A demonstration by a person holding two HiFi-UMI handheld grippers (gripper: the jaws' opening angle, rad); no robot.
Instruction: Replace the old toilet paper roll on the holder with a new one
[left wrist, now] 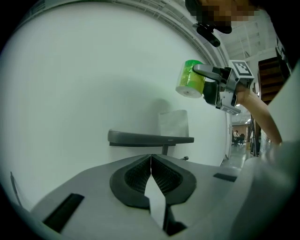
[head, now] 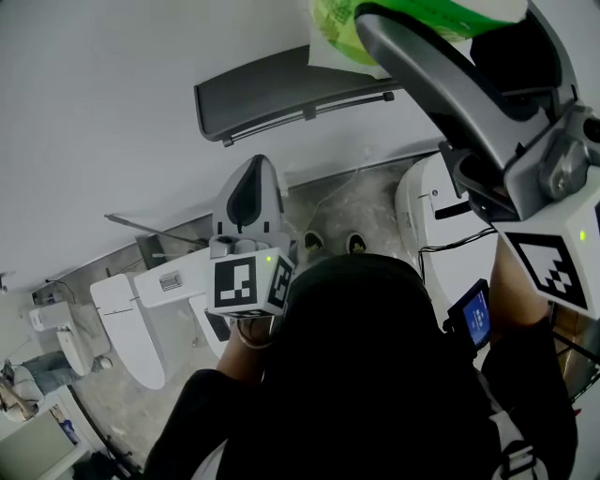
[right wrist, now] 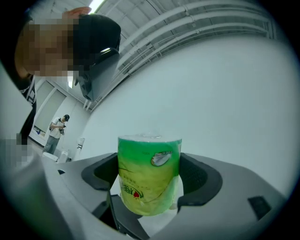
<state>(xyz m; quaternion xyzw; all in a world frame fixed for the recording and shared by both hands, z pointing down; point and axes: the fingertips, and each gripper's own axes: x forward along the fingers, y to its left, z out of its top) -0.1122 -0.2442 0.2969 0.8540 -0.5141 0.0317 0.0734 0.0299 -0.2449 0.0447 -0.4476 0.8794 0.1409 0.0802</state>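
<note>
A new toilet paper roll in green wrapping [right wrist: 149, 176] sits upright between the jaws of my right gripper [right wrist: 150, 178], which is shut on it. In the head view the roll [head: 342, 28] and right gripper [head: 398, 33] are high at the top, above the dark grey wall holder [head: 281, 89]. Seen from the left gripper view, the roll [left wrist: 190, 79] hangs up and to the right of the holder [left wrist: 150, 138]. No roll shows on the holder. My left gripper [head: 251, 183] points at the wall below the holder, its jaws [left wrist: 151, 161] shut with nothing in them.
A white wall fills the background. Below, on a grey floor, are a white toilet [head: 127, 323] at left and another white fixture [head: 427, 202] at right. The person's shoes [head: 333, 242] stand between them. A small lit screen [head: 473, 314] sits by the right arm.
</note>
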